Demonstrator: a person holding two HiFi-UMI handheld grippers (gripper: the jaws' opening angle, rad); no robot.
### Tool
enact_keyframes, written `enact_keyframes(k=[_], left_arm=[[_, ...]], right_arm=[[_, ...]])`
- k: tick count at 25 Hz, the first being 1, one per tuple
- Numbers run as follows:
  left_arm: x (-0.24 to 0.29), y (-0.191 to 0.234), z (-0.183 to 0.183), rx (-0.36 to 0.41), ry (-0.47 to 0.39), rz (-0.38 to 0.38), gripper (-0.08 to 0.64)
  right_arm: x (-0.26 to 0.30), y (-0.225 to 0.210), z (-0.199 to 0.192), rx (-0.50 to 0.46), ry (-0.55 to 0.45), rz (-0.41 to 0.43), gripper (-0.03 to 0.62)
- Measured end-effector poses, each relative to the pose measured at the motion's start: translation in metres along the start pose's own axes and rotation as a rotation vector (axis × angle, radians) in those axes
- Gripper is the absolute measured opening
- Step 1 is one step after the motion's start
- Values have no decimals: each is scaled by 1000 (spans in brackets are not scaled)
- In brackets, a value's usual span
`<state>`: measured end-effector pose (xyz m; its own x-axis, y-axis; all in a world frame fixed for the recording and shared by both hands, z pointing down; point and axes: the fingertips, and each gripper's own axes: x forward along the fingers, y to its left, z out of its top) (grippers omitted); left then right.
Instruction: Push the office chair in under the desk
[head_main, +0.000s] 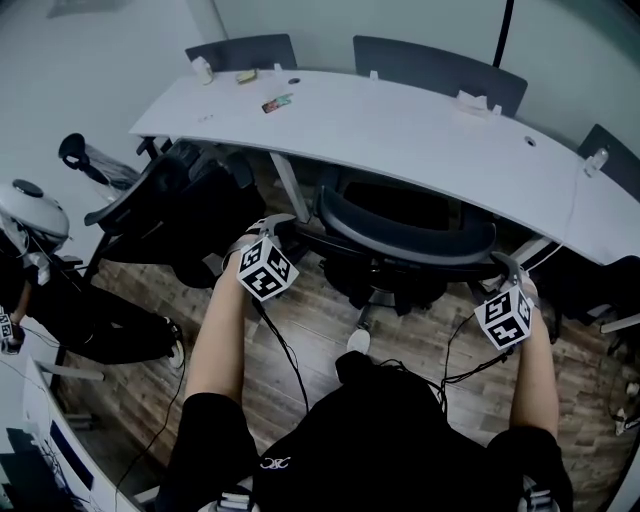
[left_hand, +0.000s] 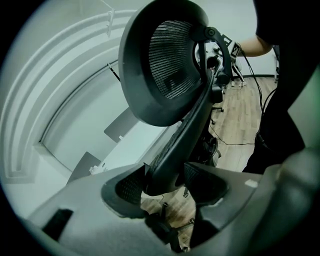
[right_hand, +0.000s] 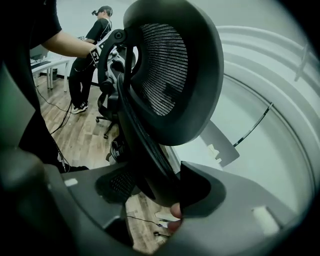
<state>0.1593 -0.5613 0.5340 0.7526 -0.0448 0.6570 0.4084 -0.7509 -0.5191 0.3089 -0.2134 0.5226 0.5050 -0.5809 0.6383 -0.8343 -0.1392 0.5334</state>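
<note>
Black mesh-backed office chair sits at the near edge of the long white curved desk, its back toward the person; seat looks mostly tucked under the desktop, with the backrest rim and wheeled base out on the near side; judged: push is well along, and a short shove is left to bring the back up to the desk edge; left gripper has its jaws set wide and clamped on the left side of the chair's back frame, with the dark bar filling the gap between the pads; right gripper likewise grips the right side of the frame, the bar sitting snug between its pads; both aim slantwise down at the chair; desktop is mostly bare, with a few small white items and one small colourful object toward the far side; dark chair backs line the far side, and another black chair stands just left of the task chair; floor is brown wood-look planks with black cables trailing from the grippers; pale walls; a second person in dark clothes stands off to the left.
</note>
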Motion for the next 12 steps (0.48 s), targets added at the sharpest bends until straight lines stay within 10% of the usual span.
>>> enact_keyframes(k=[12], left_arm=[[59, 70, 5, 34, -52, -24, 249]], right_arm=[[51, -33, 22, 71, 11, -7, 282]])
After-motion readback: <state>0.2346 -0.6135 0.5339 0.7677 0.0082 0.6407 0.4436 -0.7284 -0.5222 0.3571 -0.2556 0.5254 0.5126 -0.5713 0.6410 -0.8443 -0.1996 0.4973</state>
